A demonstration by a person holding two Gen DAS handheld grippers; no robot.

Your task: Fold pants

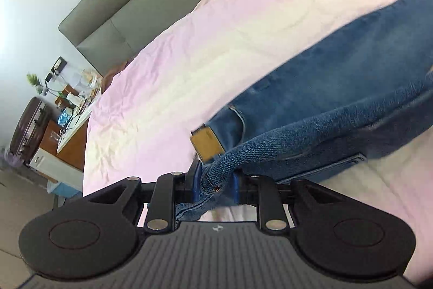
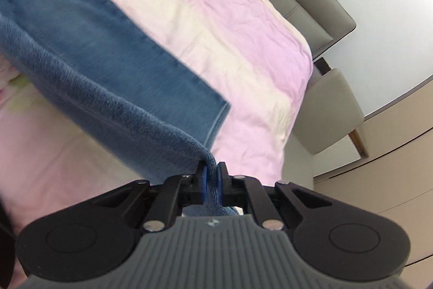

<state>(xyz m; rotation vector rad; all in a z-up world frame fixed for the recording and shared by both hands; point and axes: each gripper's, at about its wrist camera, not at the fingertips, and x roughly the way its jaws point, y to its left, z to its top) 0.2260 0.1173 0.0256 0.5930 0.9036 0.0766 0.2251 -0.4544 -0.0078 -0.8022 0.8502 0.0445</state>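
left gripper (image 1: 215, 184) clamps jeans (image 1: 338, 77) at waistband | right gripper (image 2: 212, 180) clamps hem | jeans hang ahead of my jaws, drooping over bed (image 1: 189, 50) | denim heavy, soft, grippy; I judge thick seams the safest hold
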